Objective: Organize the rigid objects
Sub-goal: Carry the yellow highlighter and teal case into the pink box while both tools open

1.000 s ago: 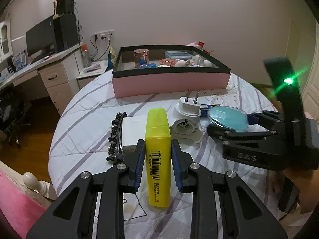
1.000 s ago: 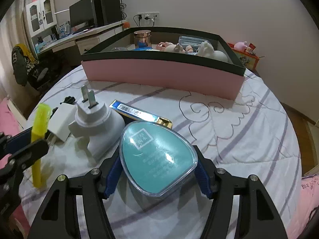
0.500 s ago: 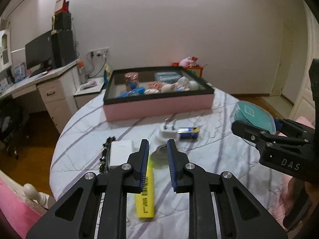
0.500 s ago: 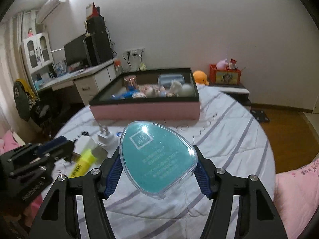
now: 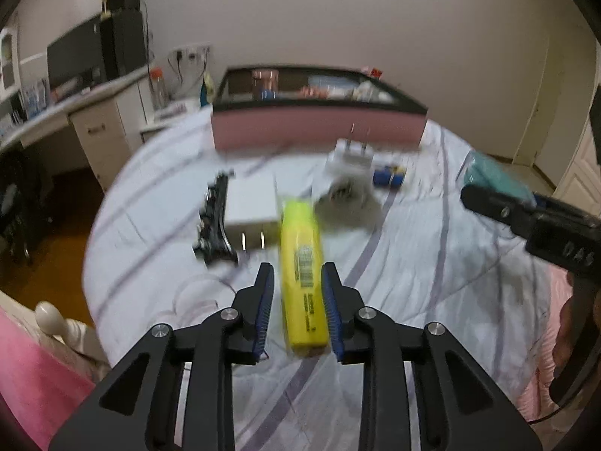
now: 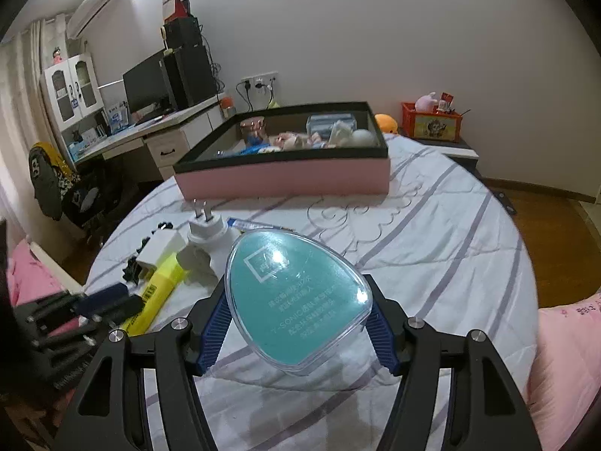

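Held clear of the surface [image 6: 432,225] in the right gripper [image 6: 298,323]: teal case [image 6: 296,293], bound presumably for pink box [image 6: 285,178] at upper centre; left gripper [image 5: 298,308] opening astride yellow highlighter [image 5: 302,270], pads not yet pressing.

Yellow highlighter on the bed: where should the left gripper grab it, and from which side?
Pinch the yellow highlighter across its narrow width at mid-barrel, coming in along its length from the near end. It lies flat, lengthwise between the opening jaws of the left gripper, and a white charger crowds its far-left side.
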The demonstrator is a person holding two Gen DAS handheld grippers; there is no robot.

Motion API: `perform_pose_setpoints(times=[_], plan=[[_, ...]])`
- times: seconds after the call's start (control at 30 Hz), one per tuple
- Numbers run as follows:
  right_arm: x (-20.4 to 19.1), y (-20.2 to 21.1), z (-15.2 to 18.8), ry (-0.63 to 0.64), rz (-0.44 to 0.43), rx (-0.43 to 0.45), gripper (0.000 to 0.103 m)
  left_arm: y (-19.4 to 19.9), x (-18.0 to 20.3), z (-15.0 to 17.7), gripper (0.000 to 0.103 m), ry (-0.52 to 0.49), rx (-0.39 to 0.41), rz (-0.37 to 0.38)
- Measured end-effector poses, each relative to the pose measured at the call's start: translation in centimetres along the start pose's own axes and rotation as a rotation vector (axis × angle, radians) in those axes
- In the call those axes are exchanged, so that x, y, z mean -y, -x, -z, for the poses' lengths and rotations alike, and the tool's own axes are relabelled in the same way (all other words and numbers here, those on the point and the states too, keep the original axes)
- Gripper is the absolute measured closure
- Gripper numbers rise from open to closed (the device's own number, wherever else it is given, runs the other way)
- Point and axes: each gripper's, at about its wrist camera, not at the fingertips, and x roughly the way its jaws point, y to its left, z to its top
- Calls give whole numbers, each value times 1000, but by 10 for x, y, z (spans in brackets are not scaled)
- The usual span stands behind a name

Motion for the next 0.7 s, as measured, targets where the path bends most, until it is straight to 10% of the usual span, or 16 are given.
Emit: perform_pose_setpoints(times=[0.13, 0.4, 0.7], plan=[[-1, -3, 3, 6, -6, -15, 37, -12, 3, -2, 62, -3, -21, 2], [-1, -3, 5, 8, -2, -18, 37, -14, 8, -5, 77, -30, 17, -18], [-13, 19, -4, 27, -2, 58, 37, 43, 23, -31, 77, -53, 212, -34]])
